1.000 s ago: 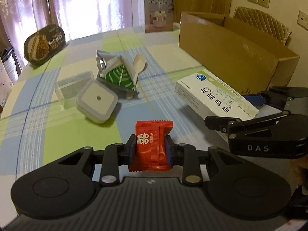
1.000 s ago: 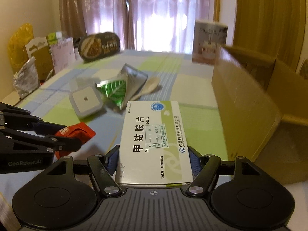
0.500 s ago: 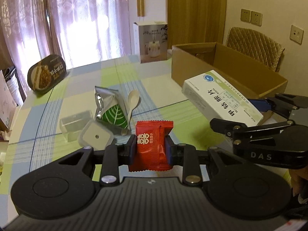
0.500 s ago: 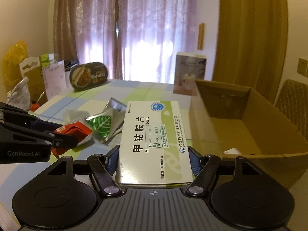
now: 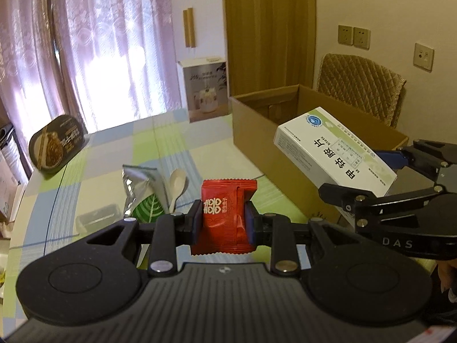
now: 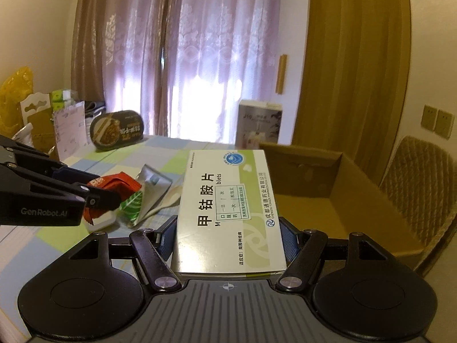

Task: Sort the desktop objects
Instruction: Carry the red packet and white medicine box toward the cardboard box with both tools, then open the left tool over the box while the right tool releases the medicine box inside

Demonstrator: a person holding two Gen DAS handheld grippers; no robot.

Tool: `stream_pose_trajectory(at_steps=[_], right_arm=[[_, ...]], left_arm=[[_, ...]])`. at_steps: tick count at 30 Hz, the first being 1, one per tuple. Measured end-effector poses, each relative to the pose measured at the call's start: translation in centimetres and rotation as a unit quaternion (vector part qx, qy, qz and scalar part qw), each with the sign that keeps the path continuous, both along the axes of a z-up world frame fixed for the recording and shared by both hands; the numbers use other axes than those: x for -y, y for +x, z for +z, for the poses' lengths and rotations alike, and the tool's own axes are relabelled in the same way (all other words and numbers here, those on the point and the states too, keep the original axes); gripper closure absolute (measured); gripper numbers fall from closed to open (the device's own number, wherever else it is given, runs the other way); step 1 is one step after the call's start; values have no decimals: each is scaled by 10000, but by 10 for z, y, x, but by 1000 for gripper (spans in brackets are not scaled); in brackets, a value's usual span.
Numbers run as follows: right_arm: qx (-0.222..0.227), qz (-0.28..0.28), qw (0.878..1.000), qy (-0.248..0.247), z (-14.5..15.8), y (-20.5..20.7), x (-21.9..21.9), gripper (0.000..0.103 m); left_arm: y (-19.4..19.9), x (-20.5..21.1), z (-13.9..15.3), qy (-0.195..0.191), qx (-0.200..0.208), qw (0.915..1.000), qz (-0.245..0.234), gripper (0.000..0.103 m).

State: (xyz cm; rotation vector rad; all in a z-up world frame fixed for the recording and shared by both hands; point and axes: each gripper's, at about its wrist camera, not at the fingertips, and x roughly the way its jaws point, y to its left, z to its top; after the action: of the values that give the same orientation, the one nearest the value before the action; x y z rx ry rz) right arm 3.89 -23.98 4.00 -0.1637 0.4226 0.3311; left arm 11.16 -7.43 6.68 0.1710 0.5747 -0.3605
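Both grippers have risen well clear of the table since a second ago, each carrying its load, and the medicine box (image 6: 228, 211) has come closer to the open cardboard box (image 6: 342, 200); the left gripper (image 5: 223, 224) is clamped on a red snack packet (image 5: 225, 214), pinched upright by its two side edges and held in the air above the checked tablecloth (image 5: 114, 148); the right gripper (image 6: 227, 238) grips the white-and-green medicine box by its long sides, printed face up, its far end reaching toward the cardboard box's near left corner; seen from the left wrist, the medicine box (image 5: 334, 154) hangs in front of the carton's near wall (image 5: 271, 154), with the right gripper (image 5: 371, 183) closed about its near end; from the right wrist, the left gripper (image 6: 97, 190) juts in from the left with the red packet (image 6: 114, 184) between its tips; on the table beneath lie a torn silver-and-green foil pouch (image 5: 142, 191), a pale plastic spoon (image 5: 177, 185) just beside it, and a small clear container (image 5: 97, 220) near the pouch; a dark oval food tray (image 5: 55, 145) stands tilted at the far left edge; a white product carton (image 5: 205, 88) stands upright at the far end of the table, before the lilac curtains (image 5: 100, 43); a quilted chair back (image 5: 360, 85) shows behind the cardboard box.
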Motion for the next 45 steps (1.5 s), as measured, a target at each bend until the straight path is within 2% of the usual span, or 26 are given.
stream_pose_trajectory(at_steps=[12,18,24,36,38,39,45], right_arm=[[237,-484,9983,201,55,33,57,35],[168,-756,9968,213,66,52,86,35],[-30,-942,9954,180,58,67,107,35],[-360,-1133,9928,140,25,91,138,35],[-384,-1128,9928,127,22,94,139,35],[-398,-1126,9928,131,20,97,140,35],[-455,-1070,9931,163,17,105,138,35]], left_arm=[[16,62,30,-443,231,9972,-550,78],[34,93,41,-707,221,9943,-767,78],[60,121,40,-860,118,9914,-978,78],[101,151,10,-956,-189,9889,-1118,77],[104,151,7,-1025,-172,9886,-1087,61],[105,151,6,-1011,-147,9891,-1063,57],[110,142,5,-907,-137,9918,-891,57]])
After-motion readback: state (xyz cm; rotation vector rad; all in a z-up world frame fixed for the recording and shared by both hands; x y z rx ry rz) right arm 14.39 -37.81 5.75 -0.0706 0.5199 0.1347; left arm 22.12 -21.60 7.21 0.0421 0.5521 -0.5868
